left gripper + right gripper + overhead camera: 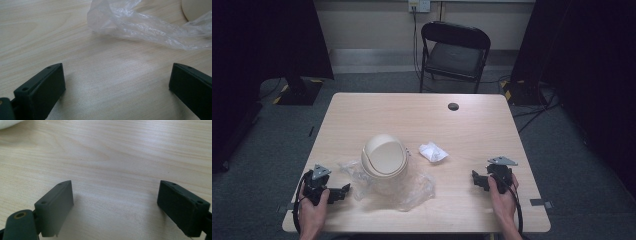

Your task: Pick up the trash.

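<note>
Clear, flimsy plastic bag point(412, 192) under the bin point(384, 156) looks slippery; pinch its loose edge nearest the spread left hand-held gripper point(343, 190).

Overhead forward-down view; two close, low jaw-mounted table point(422, 112) views.

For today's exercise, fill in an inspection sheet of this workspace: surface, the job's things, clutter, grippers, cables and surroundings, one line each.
Surface: light wooden table, with a dark round grommet hole near the far edge.
Job's things: beige swing-lid bin standing in a clear plastic bag; crumpled white tissue to its right.
Clutter: nothing seen.
Grippers: left gripper and right gripper both open, holding nothing, low at the near edge either side of the bin.
Cables: a black cable trails from the right gripper; more lie on the floor at far right.
Surroundings: black folding chair behind the table, grey floor, wall socket.
</note>
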`<state>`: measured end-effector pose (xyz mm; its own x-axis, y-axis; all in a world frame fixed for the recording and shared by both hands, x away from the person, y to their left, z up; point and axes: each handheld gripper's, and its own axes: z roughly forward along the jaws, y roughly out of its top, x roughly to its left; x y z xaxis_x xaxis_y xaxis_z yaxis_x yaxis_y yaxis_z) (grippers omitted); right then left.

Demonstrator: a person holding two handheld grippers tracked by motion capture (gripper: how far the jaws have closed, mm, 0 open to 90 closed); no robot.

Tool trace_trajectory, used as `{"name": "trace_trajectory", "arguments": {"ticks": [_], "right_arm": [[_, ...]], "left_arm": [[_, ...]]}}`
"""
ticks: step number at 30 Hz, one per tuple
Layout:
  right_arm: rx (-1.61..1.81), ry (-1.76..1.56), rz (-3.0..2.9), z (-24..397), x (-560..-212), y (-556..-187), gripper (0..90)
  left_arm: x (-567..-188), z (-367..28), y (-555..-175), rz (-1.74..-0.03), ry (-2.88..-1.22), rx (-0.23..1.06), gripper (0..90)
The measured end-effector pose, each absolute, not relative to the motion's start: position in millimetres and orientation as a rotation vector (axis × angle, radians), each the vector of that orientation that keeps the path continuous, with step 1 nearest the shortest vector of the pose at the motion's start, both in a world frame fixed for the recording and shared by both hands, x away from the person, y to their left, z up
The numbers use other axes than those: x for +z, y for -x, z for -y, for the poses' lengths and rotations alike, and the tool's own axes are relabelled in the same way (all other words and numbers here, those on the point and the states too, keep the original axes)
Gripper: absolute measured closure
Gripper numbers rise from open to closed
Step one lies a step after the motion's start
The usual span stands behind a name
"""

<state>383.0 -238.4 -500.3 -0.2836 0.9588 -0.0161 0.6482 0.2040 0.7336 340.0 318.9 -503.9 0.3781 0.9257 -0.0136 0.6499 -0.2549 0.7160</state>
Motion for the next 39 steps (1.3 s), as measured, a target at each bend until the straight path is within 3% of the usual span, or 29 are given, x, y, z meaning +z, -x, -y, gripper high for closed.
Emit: {"name": "trace_trajectory", "arguments": {"ticks": [9,39], "right_arm": [[0.841,-1.508,-2.009,235,-495,-379,17.1],[1.067,-1.228,-2.244,161,-451,-377,14.5]], "left_arm": [[-504,-319,-340,-1.352,-2.000,0.553,0.0],[-504,-319,-340,-1.352,-2.000,0.553,0.0]]}}
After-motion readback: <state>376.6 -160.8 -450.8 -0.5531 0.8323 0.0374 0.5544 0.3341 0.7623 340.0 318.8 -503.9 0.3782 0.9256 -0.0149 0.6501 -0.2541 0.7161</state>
